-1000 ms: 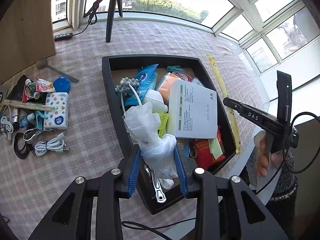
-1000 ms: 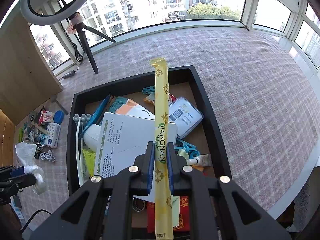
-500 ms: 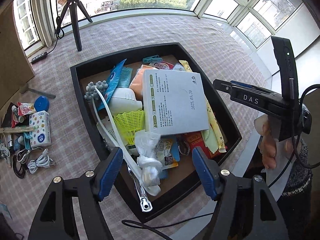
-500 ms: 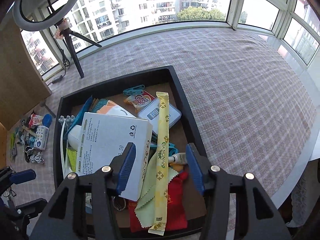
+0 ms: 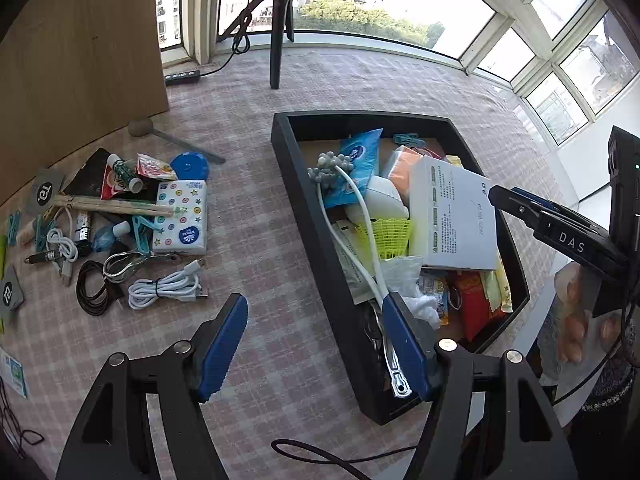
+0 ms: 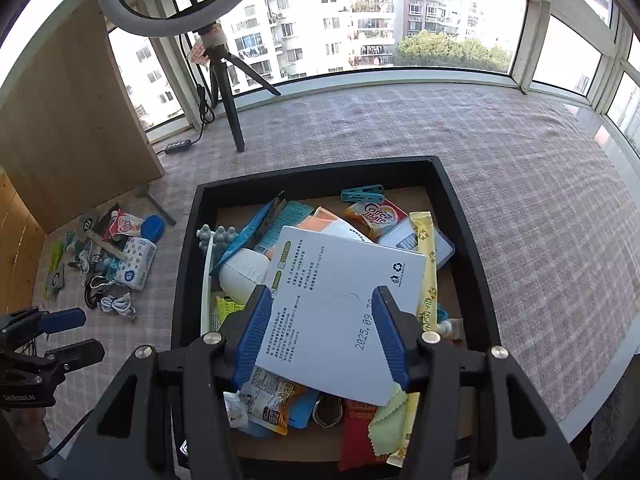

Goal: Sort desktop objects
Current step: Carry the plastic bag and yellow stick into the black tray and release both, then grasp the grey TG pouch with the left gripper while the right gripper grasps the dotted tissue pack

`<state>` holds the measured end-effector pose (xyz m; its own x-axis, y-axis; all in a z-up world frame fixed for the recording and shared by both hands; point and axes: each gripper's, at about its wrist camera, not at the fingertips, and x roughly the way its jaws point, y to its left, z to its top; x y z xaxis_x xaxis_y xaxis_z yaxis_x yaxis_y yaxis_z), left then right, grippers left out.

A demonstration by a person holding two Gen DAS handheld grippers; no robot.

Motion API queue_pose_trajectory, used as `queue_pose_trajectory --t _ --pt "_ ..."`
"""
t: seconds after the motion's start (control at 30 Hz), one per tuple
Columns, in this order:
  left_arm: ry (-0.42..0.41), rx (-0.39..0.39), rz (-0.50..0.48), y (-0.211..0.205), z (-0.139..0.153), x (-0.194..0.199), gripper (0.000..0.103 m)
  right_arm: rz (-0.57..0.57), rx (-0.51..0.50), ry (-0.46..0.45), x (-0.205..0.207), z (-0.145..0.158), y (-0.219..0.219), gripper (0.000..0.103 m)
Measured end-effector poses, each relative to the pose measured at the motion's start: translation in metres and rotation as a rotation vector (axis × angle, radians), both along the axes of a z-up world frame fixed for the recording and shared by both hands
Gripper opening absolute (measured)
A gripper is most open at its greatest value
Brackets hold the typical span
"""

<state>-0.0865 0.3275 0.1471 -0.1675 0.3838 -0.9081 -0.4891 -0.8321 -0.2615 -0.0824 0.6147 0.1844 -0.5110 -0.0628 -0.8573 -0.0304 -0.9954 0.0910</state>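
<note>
Black rectangular tray (image 6: 460, 216), glossy clutter

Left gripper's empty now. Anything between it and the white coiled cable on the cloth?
Nothing visible. The left gripper is open above bare tablecloth, and the white coiled cable lies uncovered, beside a black cable.

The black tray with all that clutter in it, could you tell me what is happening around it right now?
A person is sorting desk clutter with a handheld gripper in each hand. Both grippers' jaws have just been opening and now hold nothing. The left gripper hovers over the tablecloth beside the black tray, facing the pile of cables and small items. The right gripper hangs over the tray above the white box. The yellow tea stick lies in the tray beside the box, and the crumpled plastic bag is in there too.
</note>
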Motion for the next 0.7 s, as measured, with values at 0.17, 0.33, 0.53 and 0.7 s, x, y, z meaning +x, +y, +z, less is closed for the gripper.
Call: queue_pose_trajectory --t 0.17,0.33,0.53,0.7 --pt "-0.026 -0.031 0.166 -0.084 -0.024 -0.018 0.067 0.099 -0.013 -0.028 -0.009 -0.006 -0.049 0.052" --pt "-0.059 -0.057 0.367 -0.173 -0.048 -0.038 0.067 0.168 -0.032 -0.080 -0.026 -0.018 -0.099 0.052" --pt "-0.064 -0.089 0.554 -0.260 -0.060 -0.061 0.067 0.229 -0.034 -0.123 -0.048 -0.030 -0.156 0.052" --pt "-0.076 -0.104 0.652 -0.309 -0.070 -0.078 0.067 0.242 -0.078 -0.182 -0.075 -0.048 -0.195 0.054"
